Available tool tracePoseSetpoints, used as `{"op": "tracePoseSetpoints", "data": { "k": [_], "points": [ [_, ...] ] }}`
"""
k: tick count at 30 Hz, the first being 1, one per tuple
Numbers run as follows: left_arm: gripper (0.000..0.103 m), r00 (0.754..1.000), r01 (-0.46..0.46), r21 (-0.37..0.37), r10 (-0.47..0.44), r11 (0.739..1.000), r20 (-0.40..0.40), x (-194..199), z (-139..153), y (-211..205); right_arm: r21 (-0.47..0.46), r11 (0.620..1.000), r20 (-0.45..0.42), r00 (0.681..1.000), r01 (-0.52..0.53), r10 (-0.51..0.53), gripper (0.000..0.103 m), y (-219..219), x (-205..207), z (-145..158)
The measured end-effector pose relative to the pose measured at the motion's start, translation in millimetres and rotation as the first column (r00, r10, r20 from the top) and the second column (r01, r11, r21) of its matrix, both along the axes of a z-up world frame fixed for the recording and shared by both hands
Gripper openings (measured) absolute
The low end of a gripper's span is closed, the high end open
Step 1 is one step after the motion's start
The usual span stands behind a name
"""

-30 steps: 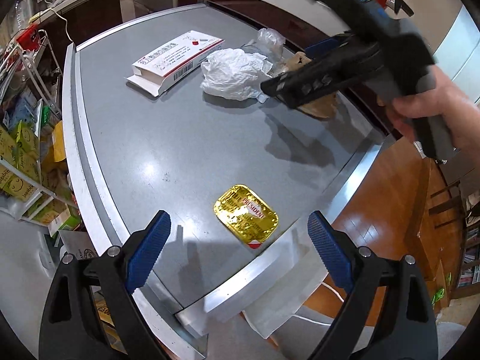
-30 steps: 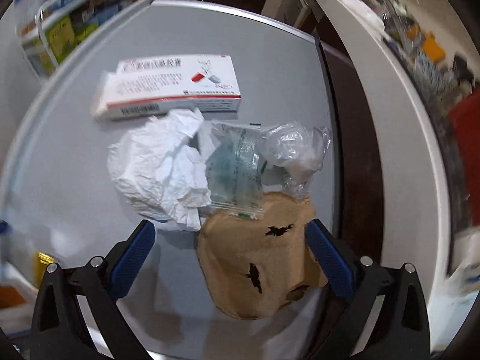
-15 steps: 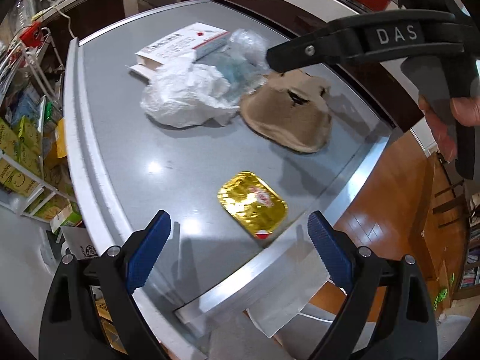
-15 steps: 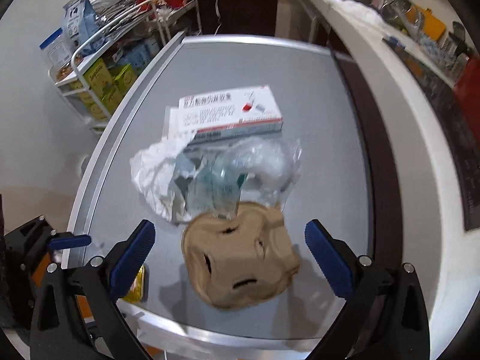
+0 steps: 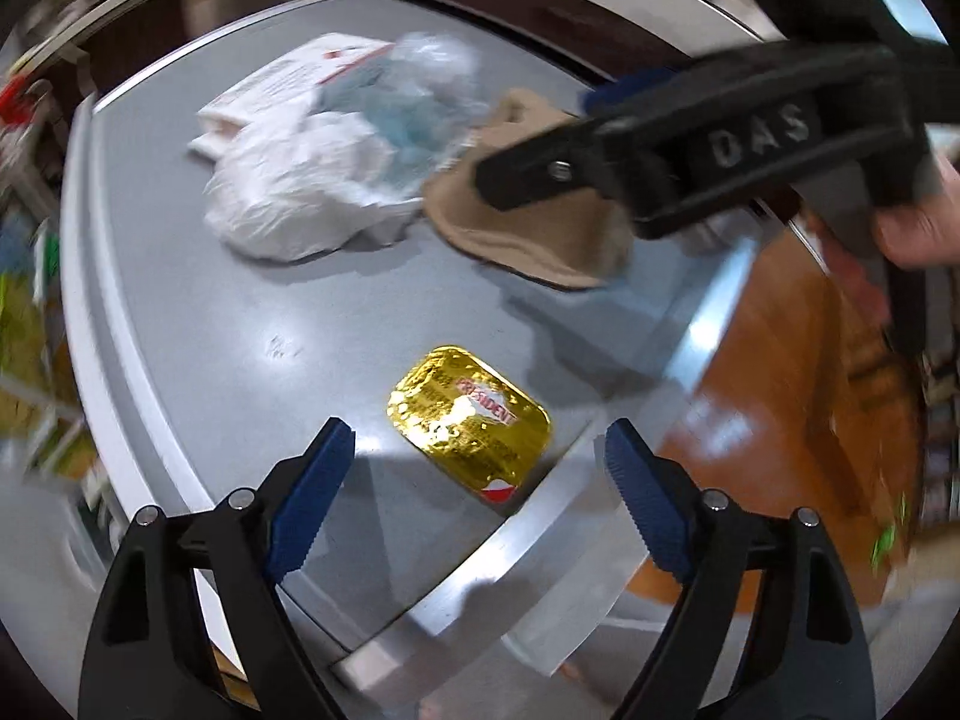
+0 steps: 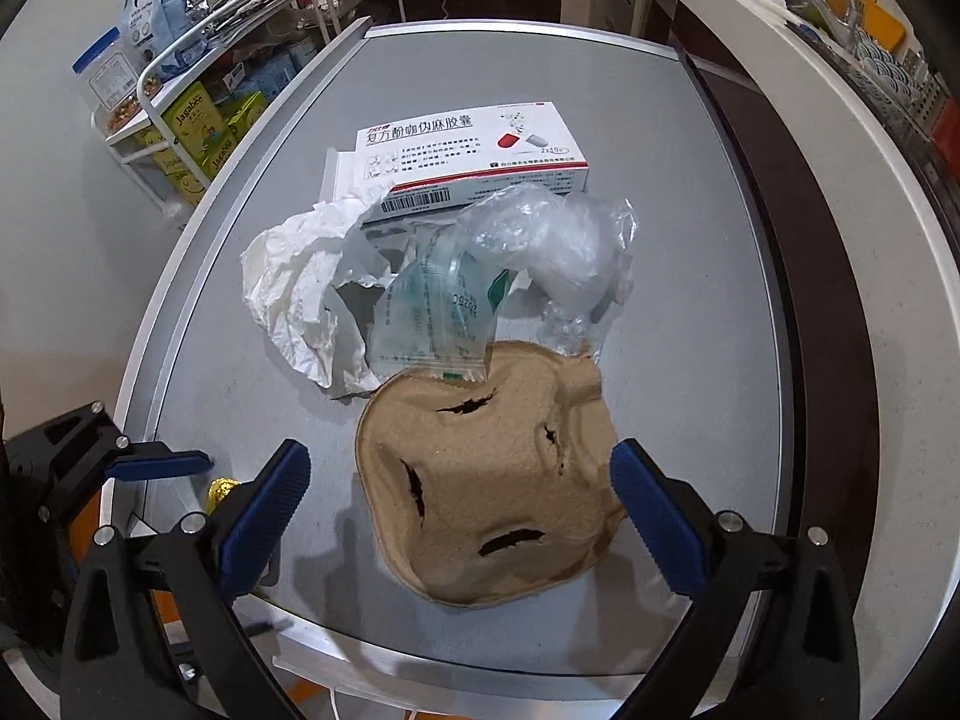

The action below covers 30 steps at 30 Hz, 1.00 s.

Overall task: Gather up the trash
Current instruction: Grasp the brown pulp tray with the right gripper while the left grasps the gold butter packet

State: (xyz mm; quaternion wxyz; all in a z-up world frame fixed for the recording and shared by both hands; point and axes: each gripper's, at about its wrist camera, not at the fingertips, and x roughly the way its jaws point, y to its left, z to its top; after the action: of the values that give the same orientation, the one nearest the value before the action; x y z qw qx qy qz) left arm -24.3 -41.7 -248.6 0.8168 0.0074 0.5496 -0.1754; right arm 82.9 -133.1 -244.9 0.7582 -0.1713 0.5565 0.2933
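A gold foil butter wrapper (image 5: 471,424) lies flat near the front edge of the grey table (image 5: 252,324), just ahead of my open, empty left gripper (image 5: 474,468). A brown moulded-paper cup tray (image 6: 489,489) lies between the jaws of my open, empty right gripper (image 6: 459,504), which hovers above it. Behind it lie a crumpled white tissue (image 6: 300,294), a clear printed plastic packet (image 6: 435,306), a crumpled clear bag (image 6: 558,240) and a white medicine box (image 6: 468,150). The left wrist view is blurred.
A wire shelf rack (image 6: 180,90) with snack boxes stands left of the table. A white counter (image 6: 852,192) with dishes runs along the right. Wooden floor (image 5: 780,372) lies beyond the table's front edge. The left gripper's fingertip (image 6: 156,463) shows at the right wrist view's left.
My right gripper has pulled back and up, so the cup tray now sits between its jaws. My left gripper has moved closer to the gold wrapper. Nothing was picked up.
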Motion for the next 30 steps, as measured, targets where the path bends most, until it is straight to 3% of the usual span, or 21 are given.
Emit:
{"op": "tracePoseSetpoints", "data": {
  "k": [2, 8, 12, 13, 16, 19, 30],
  "points": [
    [0.087, 0.998, 0.057, 0.045, -0.058, 0.997, 0.022, 3.8, 1.2, 3.2, 0.004, 1.0, 0.001, 1.0, -0.003, 0.003, 0.098, 0.3, -0.1, -0.1],
    [0.087, 0.983, 0.183, 0.067, -0.183, 0.981, -0.001, 16.6, -1.3, 2.7, 0.003, 1.0, -0.005, 1.0, 0.002, -0.002, 0.098, 3.5, 0.3, -5.6],
    [0.075, 0.973, 0.23, 0.092, -0.232, 0.969, 0.01, 19.3, -3.1, -5.2, -0.003, 1.0, -0.013, 1.0, -0.004, 0.004, 0.098, 5.6, 1.1, -10.3],
    [0.068, 0.972, 0.232, 0.087, -0.234, 0.969, 0.014, 22.2, -2.0, -5.4, -0.003, 1.0, -0.014, 1.0, -0.007, 0.007, 0.094, 6.1, 0.9, -10.9],
    [0.053, 0.973, 0.227, 0.079, -0.229, 0.971, 0.017, 29.5, 1.8, -1.9, 0.007, 1.0, -0.043, 0.999, -0.027, 0.027, 0.071, 5.9, 1.0, -13.0],
    [0.053, 0.973, 0.228, 0.084, -0.23, 0.97, 0.007, 32.8, 5.0, -2.9, 0.003, 0.999, -0.038, 0.998, -0.041, 0.041, 0.065, 4.8, -1.2, -11.6],
    [0.053, 0.994, 0.105, 0.006, -0.105, 0.994, 0.039, 28.9, 21.4, 20.6, 0.057, 0.998, -0.022, 1.0, 0.001, 0.0, 0.064, -12.4, -8.9, 10.3]
  ]
}}
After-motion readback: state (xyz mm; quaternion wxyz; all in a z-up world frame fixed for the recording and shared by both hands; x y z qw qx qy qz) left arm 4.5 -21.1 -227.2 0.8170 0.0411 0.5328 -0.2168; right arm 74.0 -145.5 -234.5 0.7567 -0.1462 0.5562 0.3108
